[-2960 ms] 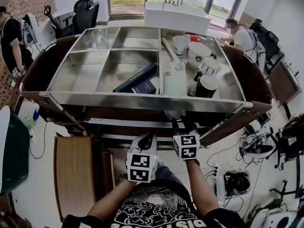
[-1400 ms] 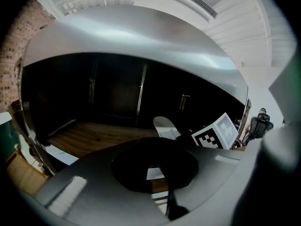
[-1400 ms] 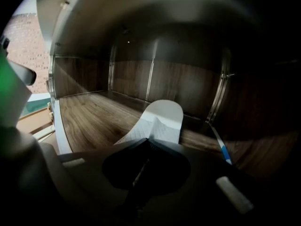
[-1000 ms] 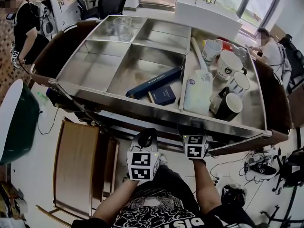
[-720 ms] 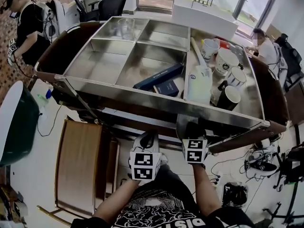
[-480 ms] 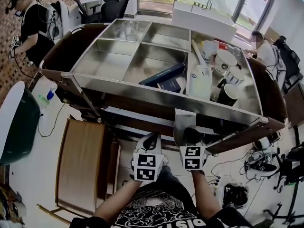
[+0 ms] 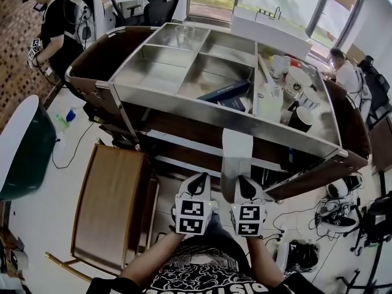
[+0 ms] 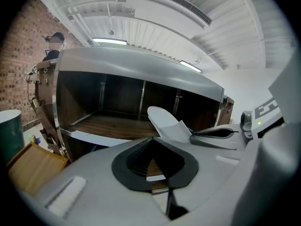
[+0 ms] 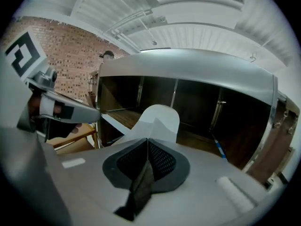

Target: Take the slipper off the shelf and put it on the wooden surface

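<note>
White slipper (image 7: 237, 152) clamped, shelf (image 7: 184, 108) edge ahead

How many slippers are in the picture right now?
1. A white slipper, gripped by the right hand-held gripper, is held out in front of the dark lower shelf. Others may be hidden inside that shelf.

The slipper (image 7: 237, 155) is plain white against the shelf unit (image 7: 184, 108), whose top trays are silvery steel and whose sides are dark brown wood. The left tool (image 7: 196, 182) and right tool (image 7: 244, 184) are pale grey with black pads, each bearing black-and-white square markers. At 8 o'clock the wooden surface (image 7: 113, 195) is mid-brown, and at 9 o'clock a bin (image 7: 21, 158) is dark green, white-rimmed.
</note>
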